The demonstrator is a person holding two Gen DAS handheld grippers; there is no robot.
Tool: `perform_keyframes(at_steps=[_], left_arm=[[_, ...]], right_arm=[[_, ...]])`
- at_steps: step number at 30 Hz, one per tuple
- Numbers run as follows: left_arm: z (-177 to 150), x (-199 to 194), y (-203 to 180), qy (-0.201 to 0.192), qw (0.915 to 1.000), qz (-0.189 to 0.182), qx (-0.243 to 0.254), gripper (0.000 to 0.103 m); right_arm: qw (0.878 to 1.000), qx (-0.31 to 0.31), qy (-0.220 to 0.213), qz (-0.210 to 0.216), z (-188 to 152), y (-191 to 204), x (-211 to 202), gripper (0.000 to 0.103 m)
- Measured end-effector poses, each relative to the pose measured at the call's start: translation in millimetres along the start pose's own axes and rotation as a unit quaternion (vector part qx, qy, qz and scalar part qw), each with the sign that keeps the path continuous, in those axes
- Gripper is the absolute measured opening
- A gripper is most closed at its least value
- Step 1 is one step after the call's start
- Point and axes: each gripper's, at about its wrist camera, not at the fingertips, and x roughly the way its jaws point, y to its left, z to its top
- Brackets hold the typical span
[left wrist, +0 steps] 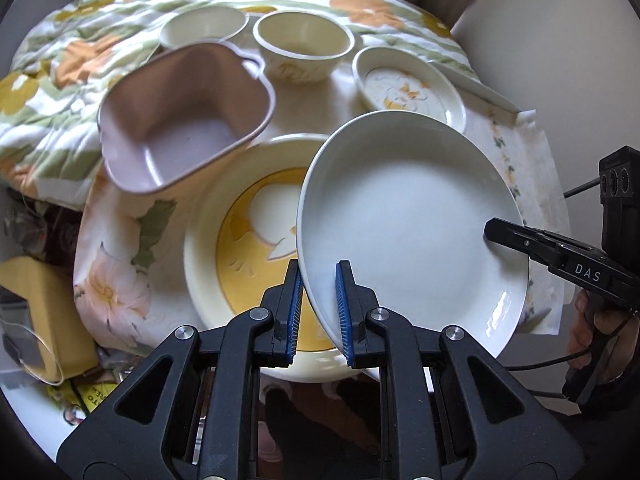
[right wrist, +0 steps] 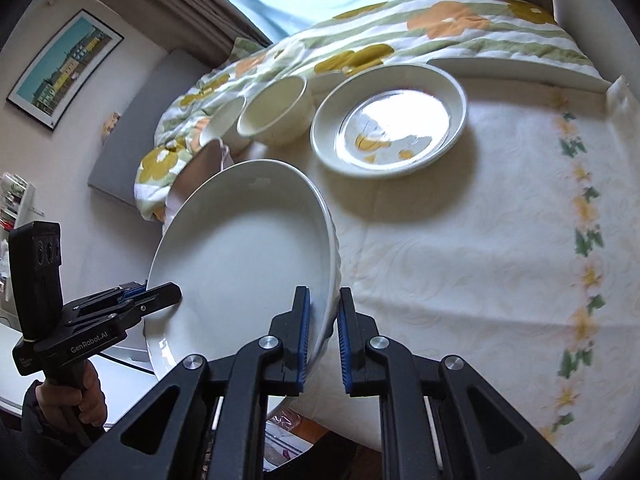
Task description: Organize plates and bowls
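Note:
A plain white plate (left wrist: 412, 220) is held tilted above the table by both grippers. My left gripper (left wrist: 318, 312) straddles its near rim, jaws close on it. My right gripper (right wrist: 323, 340) straddles the opposite rim (right wrist: 328, 264); it also shows at the right in the left wrist view (left wrist: 516, 240). Under the plate lies a large cream plate with a yellow centre (left wrist: 240, 248). A pink square bowl (left wrist: 184, 120), two cream bowls (left wrist: 304, 44) (left wrist: 204, 26) and a small patterned dish (left wrist: 408, 84) stand behind.
The table has a pale floral cloth (right wrist: 480, 240). A flowered quilt (left wrist: 60, 80) is bunched along the back and left. A yellow box (left wrist: 44, 312) sits low at the left. The table's front edge is just below the grippers.

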Motion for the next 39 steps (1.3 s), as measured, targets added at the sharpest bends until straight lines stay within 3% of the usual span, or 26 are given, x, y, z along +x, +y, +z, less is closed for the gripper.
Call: perform_keyframes(at_steps=[8,24,32,39], left_arm=[[0.2,33.8,39.0,0.027,0.9992,-0.018,0.022,0.014],[0.7,51.2,27.6,0.024,0.9929,0.034,0.111,0.015],[-4.2,51.4,10.5,-0.003,0.9813,0.099,0.165,0.016],[-14.0,51.8,-5.8,-0.023,0.9625,0.16,0.218,0.016]], right_arm=[[0.998,0.025,-0.001,-0.05,-5.2,20.4,31.0,0.012],[0.993,0.043,-0.027,-0.111,-15.7,37.6,39.6,0.012],[0.99,0.014,-0.027,-0.137,-17.2,46.0,44.8,0.012],[0.985,-0.023,-0.022,-0.169,-16.3,57.7,52.7,0.012]])
